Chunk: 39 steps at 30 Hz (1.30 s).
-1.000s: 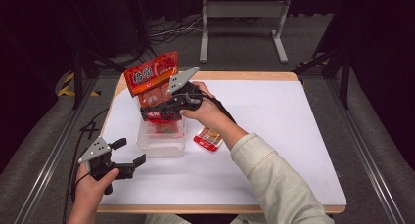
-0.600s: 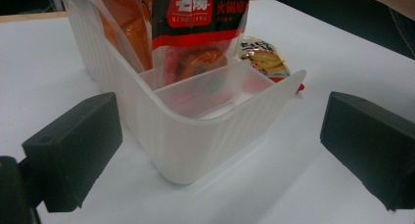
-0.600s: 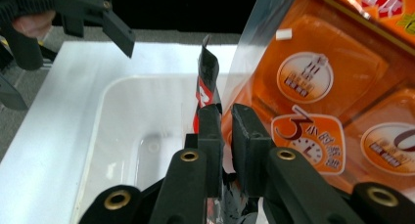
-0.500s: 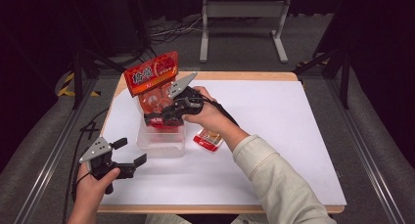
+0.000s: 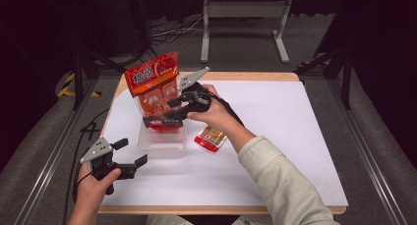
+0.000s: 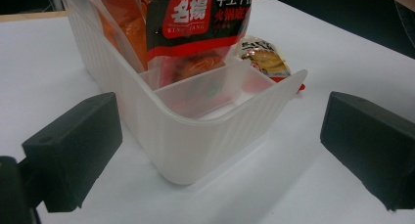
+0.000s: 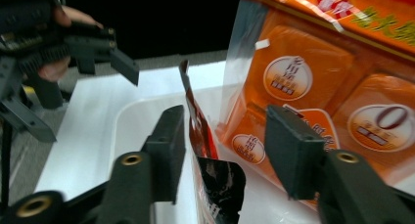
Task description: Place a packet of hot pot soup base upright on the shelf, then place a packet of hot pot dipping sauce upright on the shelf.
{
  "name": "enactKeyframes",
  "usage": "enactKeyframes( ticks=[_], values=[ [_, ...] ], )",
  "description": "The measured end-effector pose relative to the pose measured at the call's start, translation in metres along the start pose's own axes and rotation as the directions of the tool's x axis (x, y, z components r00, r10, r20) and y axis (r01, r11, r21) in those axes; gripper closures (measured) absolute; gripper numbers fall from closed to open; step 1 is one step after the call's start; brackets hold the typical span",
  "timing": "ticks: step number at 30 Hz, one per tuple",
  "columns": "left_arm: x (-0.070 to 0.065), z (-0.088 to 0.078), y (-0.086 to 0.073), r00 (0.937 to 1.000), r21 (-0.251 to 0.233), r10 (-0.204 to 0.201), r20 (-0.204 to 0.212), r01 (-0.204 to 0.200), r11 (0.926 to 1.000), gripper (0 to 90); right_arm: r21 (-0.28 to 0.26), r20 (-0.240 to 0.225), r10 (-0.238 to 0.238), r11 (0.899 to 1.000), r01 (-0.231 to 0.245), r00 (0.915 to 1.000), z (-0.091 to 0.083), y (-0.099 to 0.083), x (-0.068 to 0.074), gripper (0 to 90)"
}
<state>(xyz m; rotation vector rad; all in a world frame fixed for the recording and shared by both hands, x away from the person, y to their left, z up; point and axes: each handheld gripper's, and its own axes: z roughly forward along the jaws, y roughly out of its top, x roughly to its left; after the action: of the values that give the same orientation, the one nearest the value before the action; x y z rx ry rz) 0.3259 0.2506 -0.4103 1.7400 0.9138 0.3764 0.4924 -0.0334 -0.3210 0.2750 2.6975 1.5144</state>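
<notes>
The red and black flat snack packet (image 5: 162, 122) stands on its edge inside the clear ribbed plastic box (image 5: 162, 145), in the part of the box near the person, and its top edge rises between the two black jaws of the right gripper (image 5: 160, 121). In the right gripper view the packet (image 7: 205, 141) is in the gap, and the jaws have just been opening: they stand half wide, and neither pad presses on the packet (the left pad is very near to it, but I see a thin space). Behind this packet, in the far part of the same box, the big orange snack bag with round labels (image 5: 156, 83) stands upright and leans a little, much higher than the walls of the box. In the left gripper view the box (image 6: 205, 136) shows an inner divider wall, and the packet (image 6: 198, 28) is behind this wall. A small red and yellow sachet (image 5: 210, 138) lies flat on the white table cover (image 5: 295, 136), just beside the box on its right side. The left gripper (image 5: 129, 155) rests low on the table near the front left corner of the box, apart from it, with the jaws wide and nothing between them. The left hand (image 5: 93, 185) holds its handle.
</notes>
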Motion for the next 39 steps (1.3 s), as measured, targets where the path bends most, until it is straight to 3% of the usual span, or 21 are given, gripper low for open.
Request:
enactKeyframes(
  ticks=[6, 15, 18, 27, 33, 39],
  values=[
    [-0.001, 0.002, 0.001, 1.0000, 0.006, 0.008, 0.001, -0.008, 1.0000, 2.8, -0.075, 0.049, 0.044, 0.996, -0.040, 0.9978, -0.022, -0.004, 0.003, 43.3],
    [0.000, 0.002, 0.001, 1.0000, 0.003, 0.007, -0.006, -0.007, 1.0000, 2.8, -0.125, 0.147, 0.075, 0.991, -0.057, 0.9862, -0.052, -0.008, 0.007, 38.1],
    [0.000, 0.003, 0.001, 1.0000, 0.001, 0.008, -0.006, -0.008, 1.0000, 2.8, -0.134, 0.172, 0.098, 0.988, -0.076, 0.9802, -0.060, -0.010, 0.006, 37.2],
    [0.000, 0.003, 0.001, 1.0000, 0.004, 0.008, -0.004, -0.008, 1.0000, 2.8, -0.129, 0.259, 0.100, 0.989, -0.068, 0.9606, -0.082, -0.017, 0.002, 36.4],
    [0.000, 0.004, 0.002, 0.9999, 0.009, 0.011, -0.004, -0.011, 0.9999, 2.8, -0.123, 0.282, 0.115, 0.989, -0.083, 0.9526, -0.092, -0.025, -0.003, 36.2],
    [-0.001, 0.004, 0.002, 0.9999, 0.008, 0.011, -0.005, -0.011, 0.9999, 2.8, -0.126, 0.323, 0.121, 0.988, -0.084, 0.9387, -0.101, -0.030, -0.010, 35.3]
  ],
)
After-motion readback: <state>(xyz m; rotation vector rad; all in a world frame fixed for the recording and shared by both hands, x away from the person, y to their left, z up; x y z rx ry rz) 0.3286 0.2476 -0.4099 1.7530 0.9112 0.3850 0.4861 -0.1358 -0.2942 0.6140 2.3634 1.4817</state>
